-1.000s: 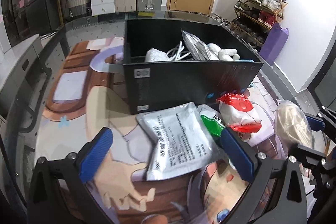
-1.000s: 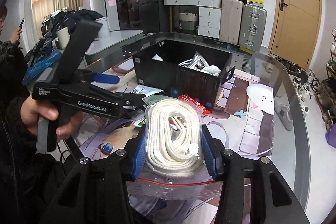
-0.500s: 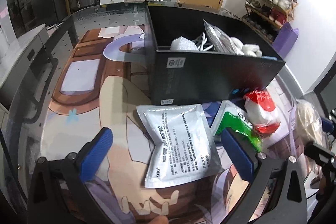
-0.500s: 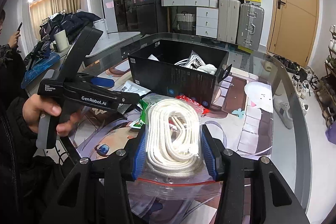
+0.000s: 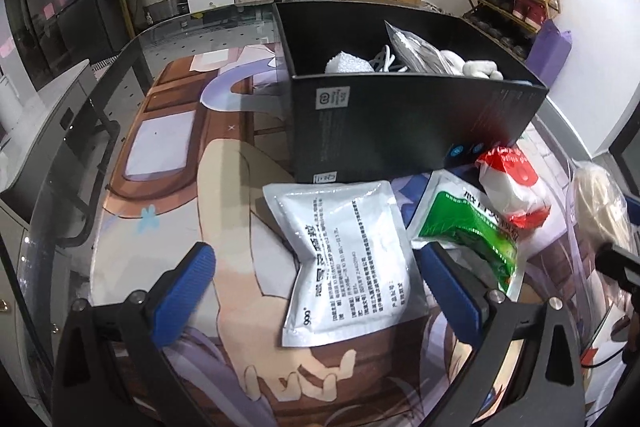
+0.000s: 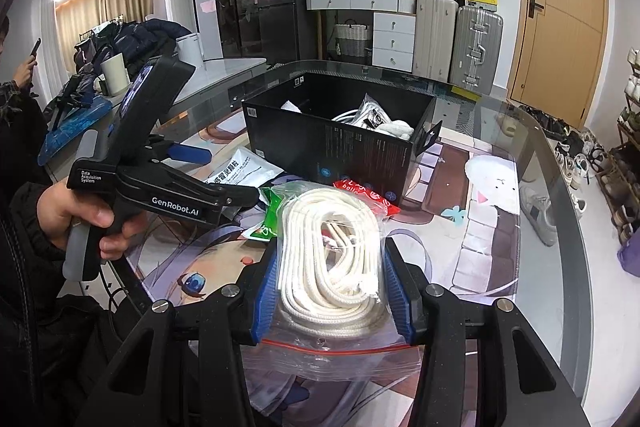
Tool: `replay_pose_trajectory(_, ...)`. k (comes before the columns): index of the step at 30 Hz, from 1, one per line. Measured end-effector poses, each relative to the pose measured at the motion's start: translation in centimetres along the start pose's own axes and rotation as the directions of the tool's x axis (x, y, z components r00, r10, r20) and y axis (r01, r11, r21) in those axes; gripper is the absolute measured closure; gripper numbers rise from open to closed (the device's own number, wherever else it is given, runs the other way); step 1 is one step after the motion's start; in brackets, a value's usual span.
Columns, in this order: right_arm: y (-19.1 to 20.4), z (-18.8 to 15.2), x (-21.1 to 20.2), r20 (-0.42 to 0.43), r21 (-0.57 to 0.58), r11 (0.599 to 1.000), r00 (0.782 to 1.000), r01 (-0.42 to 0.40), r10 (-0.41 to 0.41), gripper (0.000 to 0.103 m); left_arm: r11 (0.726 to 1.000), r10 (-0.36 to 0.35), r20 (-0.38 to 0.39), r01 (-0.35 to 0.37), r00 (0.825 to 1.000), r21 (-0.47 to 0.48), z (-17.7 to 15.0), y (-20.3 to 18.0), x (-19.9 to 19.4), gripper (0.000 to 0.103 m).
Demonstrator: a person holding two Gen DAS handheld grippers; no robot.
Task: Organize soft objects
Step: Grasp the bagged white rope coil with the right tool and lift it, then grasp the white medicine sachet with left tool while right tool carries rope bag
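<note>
Right gripper [image 6: 331,285] blue pads [image 6: 267,293] clamped on both sides of a clear zip bag of coiled white rope [image 6: 330,267], bag held up above the table mat [image 6: 492,251] (red zip strip hangs below the pads). Left gripper [image 5: 320,289] jaws spread wide, gripping nothing, fingers [image 5: 186,291] straddling a silver foil pouch [image 5: 346,263] lying flat on the mat. Just right of the pouch: green-white packet [image 5: 466,223], with a red-white packet [image 5: 512,183] partly over it. Black box [image 5: 404,123] directly behind these, touching the pouch's top edge; white soft items and a grey bag [image 5: 416,51] inside. Left hand [image 6: 76,211] on the gripper handle in the right wrist view.
</note>
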State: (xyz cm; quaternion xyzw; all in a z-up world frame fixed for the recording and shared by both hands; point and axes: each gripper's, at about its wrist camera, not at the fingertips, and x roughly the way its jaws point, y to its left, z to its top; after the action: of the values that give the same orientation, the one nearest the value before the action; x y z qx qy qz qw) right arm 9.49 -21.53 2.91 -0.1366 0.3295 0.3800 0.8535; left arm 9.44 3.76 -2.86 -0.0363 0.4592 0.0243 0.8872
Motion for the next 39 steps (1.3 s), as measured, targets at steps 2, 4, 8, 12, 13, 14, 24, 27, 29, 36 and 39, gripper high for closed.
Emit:
replay_pose_trajectory(2,0.0,0.0,0.0,0.0,-0.001,1.0,1.0,0.003,-0.003,0.055,1.0,-0.016,-0.008,0.016,1.0,0.007,-0.1,-0.2,-0.2,0.002)
replay_pose_trajectory(4,0.1,0.0,0.0,-0.002,-0.002,1.0,1.0,0.001,-0.001,0.055,1.0,-0.012,-0.01,0.012,1.0,0.015,0.0,-0.5,-0.1,0.002)
replay_pose_trajectory(8,0.3,0.1,0.1,-0.006,-0.01,1.0,1.0,0.001,-0.001,0.055,0.999,0.006,-0.007,-0.006,1.0,0.034,0.0,-1.0,0.0,0.004)
replay_pose_trajectory(12,0.4,0.1,0.1,-0.003,-0.006,1.0,1.0,0.002,-0.002,0.055,0.999,0.006,0.017,-0.007,1.0,0.04,0.0,-0.5,-0.5,0.029)
replay_pose_trajectory(13,0.4,0.1,0.2,-0.004,-0.005,1.0,1.0,0.001,-0.001,0.055,0.999,0.006,0.023,-0.007,1.0,0.038,0.1,-0.2,-0.7,0.042)
replay_pose_trajectory(14,0.3,0.0,0.1,-0.004,-0.005,1.0,1.0,0.001,-0.001,0.055,0.999,0.006,0.028,-0.007,1.0,0.035,0.1,0.1,-0.9,0.05)
replay_pose_trajectory(24,0.4,0.1,0.3,-0.004,-0.009,1.0,1.0,0.0,0.0,0.055,0.999,-0.034,0.066,0.032,0.997,0.023,-0.7,1.4,-1.9,0.067)
replay_pose_trajectory(27,0.5,0.1,0.5,-0.001,-0.005,1.0,1.0,0.0,0.0,0.055,0.999,-0.047,0.076,0.046,0.996,0.012,-1.1,1.3,-2.3,0.067)
replay_pose_trajectory(29,0.5,0.2,0.7,0.002,-0.002,1.0,1.0,0.001,-0.001,0.055,0.998,-0.055,0.086,0.055,0.995,0.003,-1.5,1.4,-2.5,0.067)
replay_pose_trajectory(36,0.3,0.7,1.1,0.027,0.022,1.0,1.0,0.004,-0.005,0.055,0.994,-0.095,0.135,0.102,0.986,-0.044,-1.5,2.4,-3.9,0.067)
replay_pose_trajectory(39,0.2,1.3,1.1,0.039,0.051,0.999,0.999,0.0,-0.002,0.055,0.99,-0.116,0.161,0.127,0.98,-0.055,-1.1,2.6,-4.8,0.067)
